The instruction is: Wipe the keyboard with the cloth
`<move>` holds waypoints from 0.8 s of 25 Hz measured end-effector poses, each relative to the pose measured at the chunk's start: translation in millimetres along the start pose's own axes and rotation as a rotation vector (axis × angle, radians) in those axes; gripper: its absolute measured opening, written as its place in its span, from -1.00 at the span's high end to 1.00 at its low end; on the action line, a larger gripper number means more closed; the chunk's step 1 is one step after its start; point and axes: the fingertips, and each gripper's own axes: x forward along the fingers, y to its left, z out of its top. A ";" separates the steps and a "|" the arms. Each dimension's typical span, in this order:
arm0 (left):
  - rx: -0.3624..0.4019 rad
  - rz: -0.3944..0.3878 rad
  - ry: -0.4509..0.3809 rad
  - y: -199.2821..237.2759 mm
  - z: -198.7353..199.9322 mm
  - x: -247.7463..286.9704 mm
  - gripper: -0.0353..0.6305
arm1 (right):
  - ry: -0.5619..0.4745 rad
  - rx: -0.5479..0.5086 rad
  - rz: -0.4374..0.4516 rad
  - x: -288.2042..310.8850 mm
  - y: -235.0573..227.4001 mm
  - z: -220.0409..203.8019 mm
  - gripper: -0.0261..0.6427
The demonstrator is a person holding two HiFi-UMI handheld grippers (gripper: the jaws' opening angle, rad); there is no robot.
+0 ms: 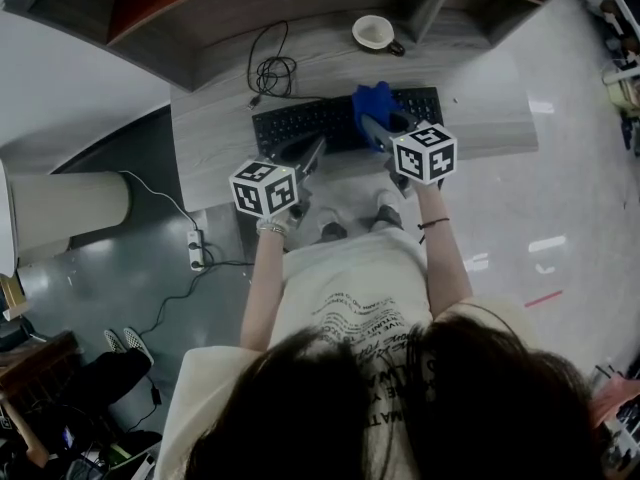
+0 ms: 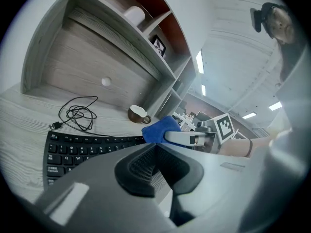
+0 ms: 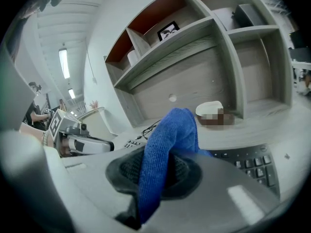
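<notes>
A black keyboard (image 1: 320, 120) lies across the grey desk (image 1: 220, 128). My right gripper (image 1: 385, 128) hovers over its right half, shut on a blue cloth (image 1: 372, 101) that bunches up past the jaws. In the right gripper view the cloth (image 3: 175, 130) is pinched between the pads and drapes over them, with keys (image 3: 248, 164) beyond. My left gripper (image 1: 310, 155) sits at the keyboard's front edge, near the middle. In the left gripper view that gripper (image 2: 156, 152) has its jaws together with nothing in them, the keyboard (image 2: 73, 149) lies ahead at left, and the cloth (image 2: 160, 129) is at right.
A coiled black cable (image 1: 272, 70) lies behind the keyboard at left. A brown and white cup (image 1: 375, 33) stands at the back right of the desk. Shelving (image 1: 250, 8) rises along the back. A power strip (image 1: 196, 250) lies on the floor at left.
</notes>
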 end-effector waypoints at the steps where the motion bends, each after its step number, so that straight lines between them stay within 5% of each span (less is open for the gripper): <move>1: -0.001 0.002 -0.001 1.9 -0.2 -2.0 0.88 | 0.001 -0.001 0.002 2.2 2.2 -0.2 0.75; 20: -0.006 0.012 -0.008 32.6 -4.7 -38.3 0.88 | 0.012 -0.017 0.018 36.6 40.3 -5.3 0.75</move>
